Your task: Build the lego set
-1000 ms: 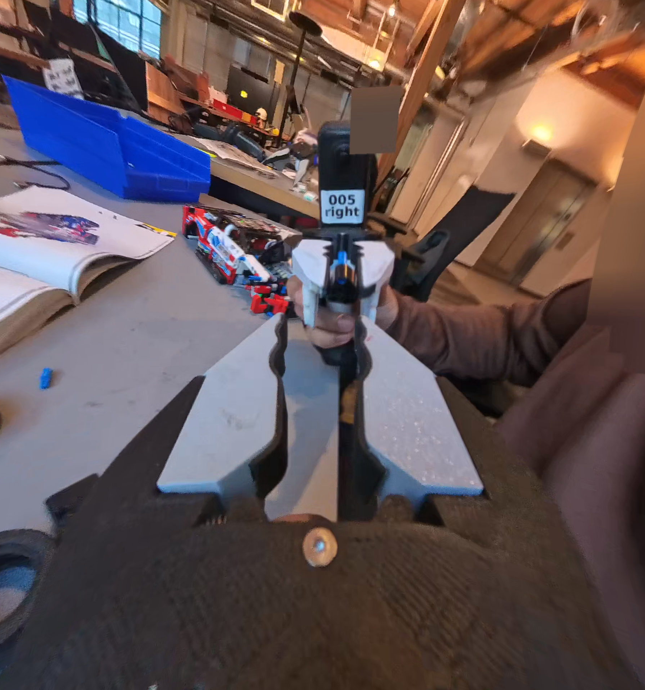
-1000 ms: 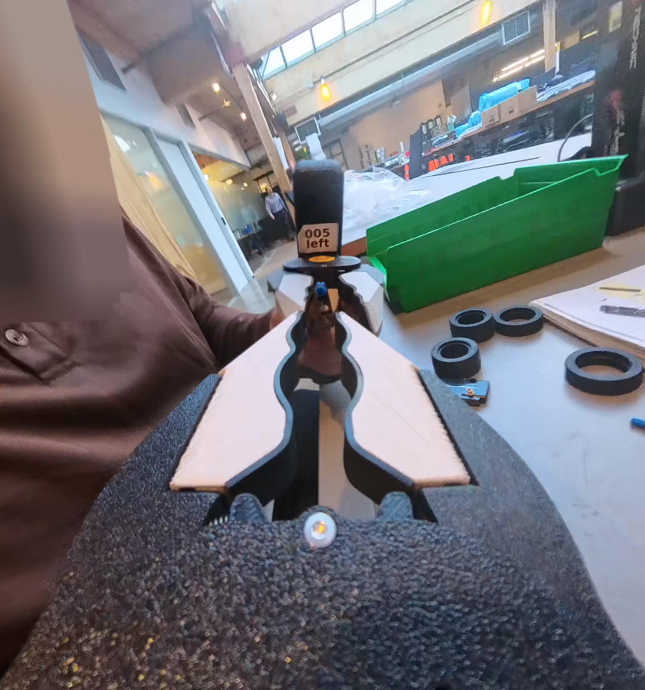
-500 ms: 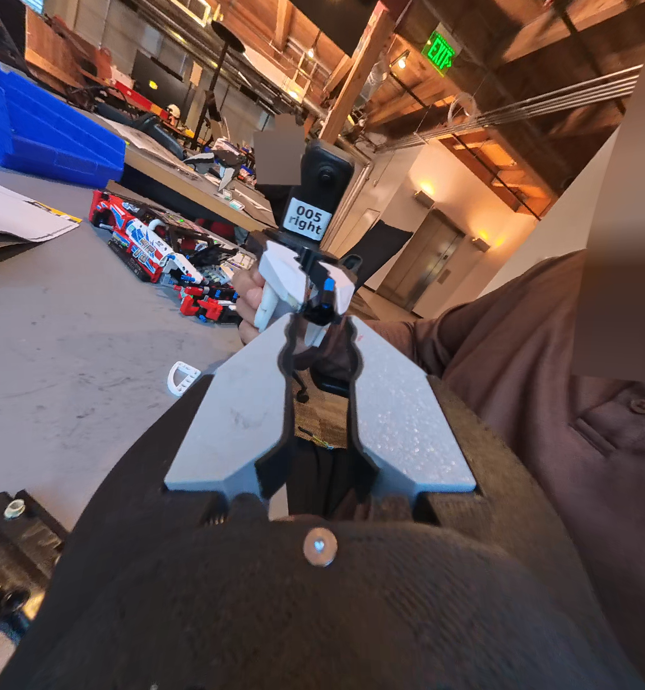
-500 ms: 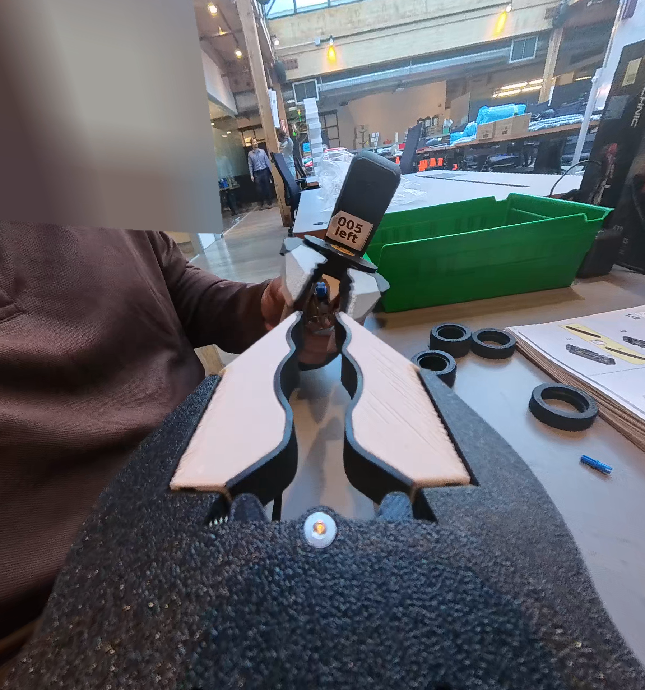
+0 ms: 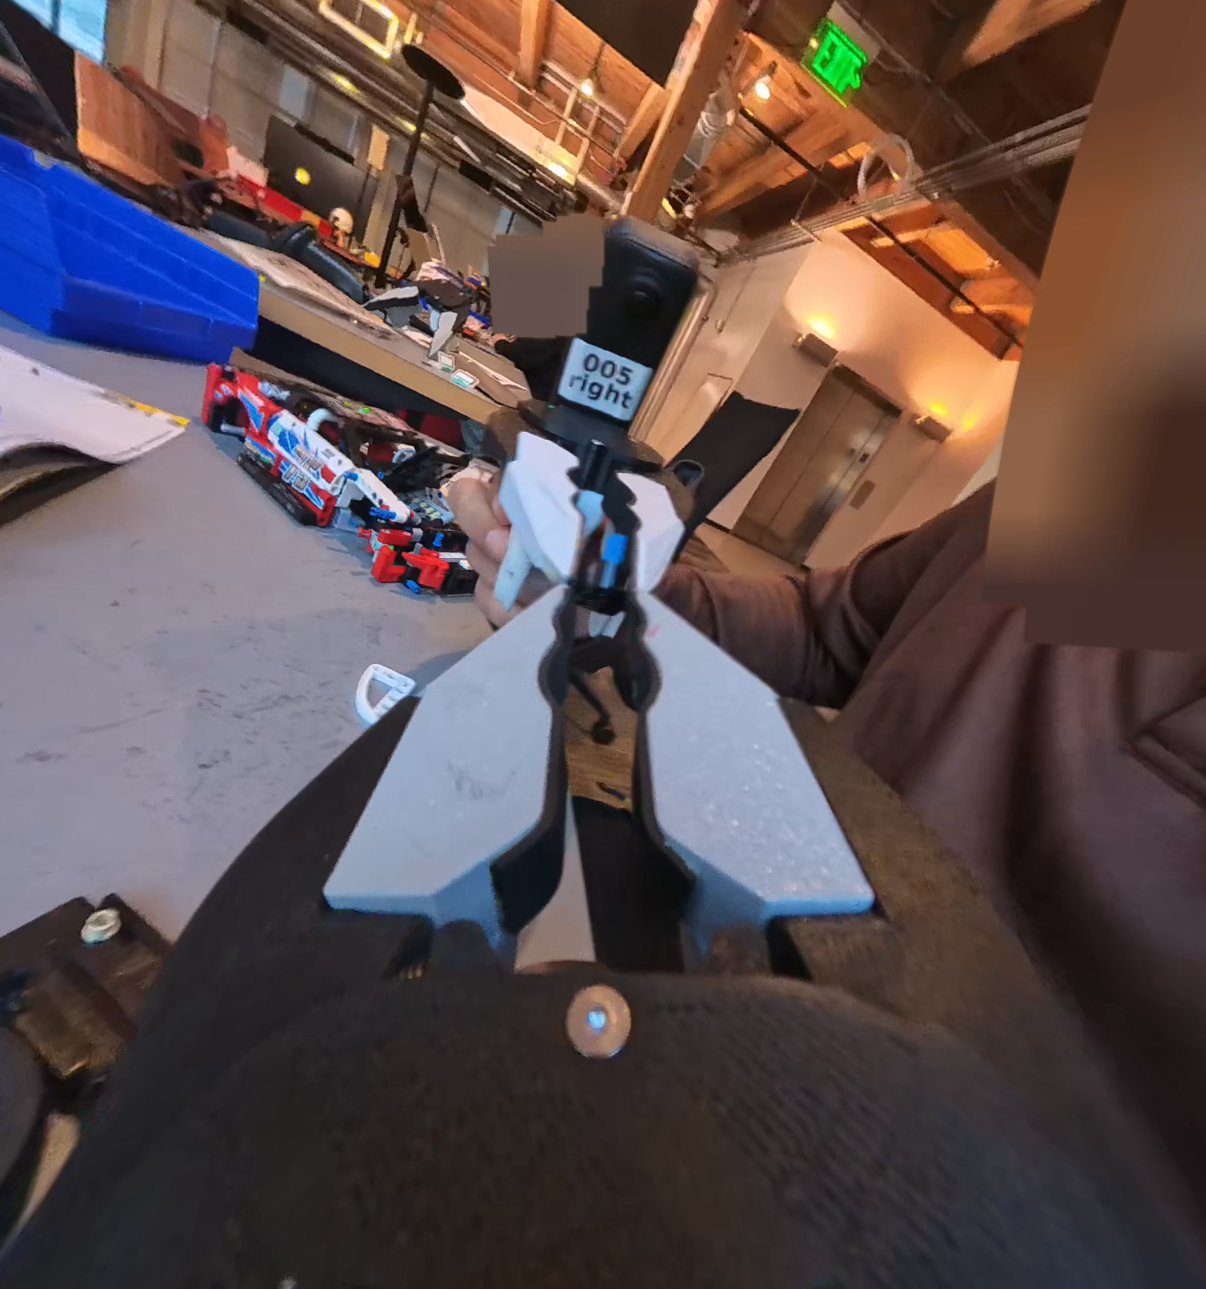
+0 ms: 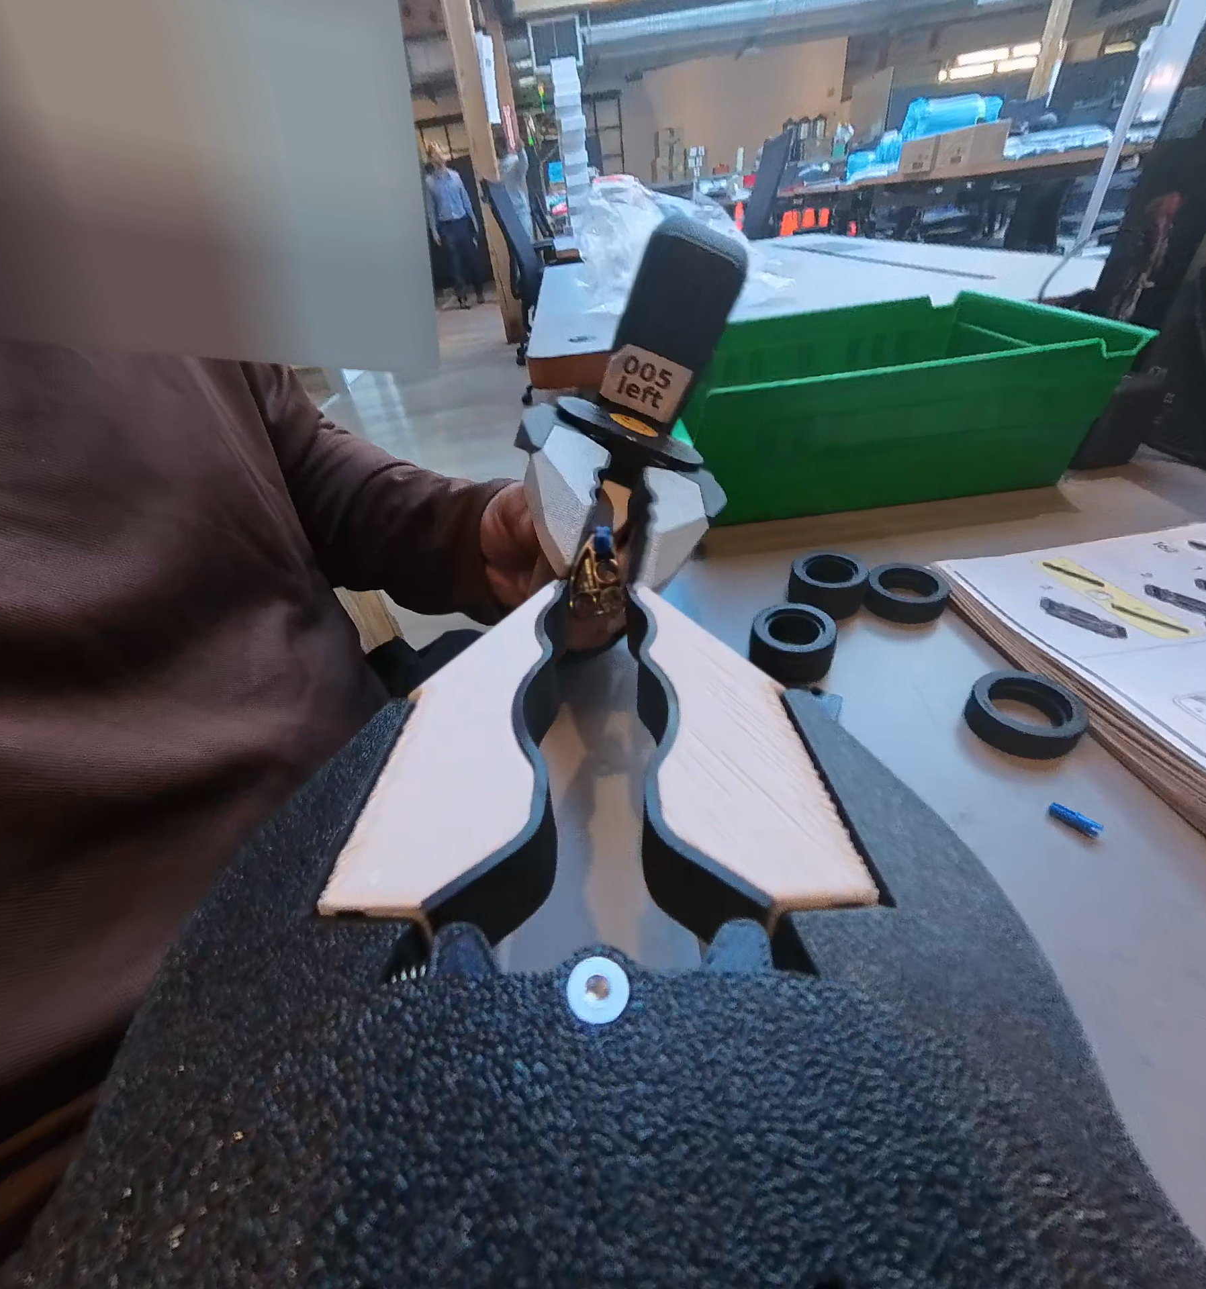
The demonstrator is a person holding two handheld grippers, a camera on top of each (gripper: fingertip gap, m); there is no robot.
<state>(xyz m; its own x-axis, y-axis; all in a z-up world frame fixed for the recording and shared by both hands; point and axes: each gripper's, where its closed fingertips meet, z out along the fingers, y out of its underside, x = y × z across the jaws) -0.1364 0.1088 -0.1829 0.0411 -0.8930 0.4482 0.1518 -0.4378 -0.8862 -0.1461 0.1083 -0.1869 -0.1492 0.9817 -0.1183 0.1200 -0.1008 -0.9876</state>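
My two grippers meet tip to tip above the table's near edge. My left gripper (image 5: pixel 597 603) has grey fingers, nearly closed on a small black lego piece (image 5: pixel 599 593). The right gripper faces it in the left wrist view with white fingers (image 5: pixel 537 523) and a blue pin (image 5: pixel 614 551) between them. In the right wrist view my right gripper (image 6: pixel 594 596) has tan fingers, closed to a narrow gap on the same small black piece (image 6: pixel 597 586), which carries a blue pin (image 6: pixel 601 538). The left gripper's grey fingers (image 6: pixel 562 502) stand just beyond. A hand holds each gripper.
A red and white lego vehicle (image 5: pixel 300 460) and loose red parts (image 5: pixel 419 558) lie at the table's far side, with a small white part (image 5: pixel 380 697) nearer. An open instruction book (image 6: pixel 1109 628), several black tyres (image 6: pixel 792 638), a loose blue pin (image 6: pixel 1074 828) and a green bin (image 6: pixel 900 418) sit right. A blue bin (image 5: pixel 98 265) stands behind.
Both grippers have stayed tip to tip on the small piece while tilting and swinging. The left wrist view has turned right, away from the book. The right gripper now leans sideways.
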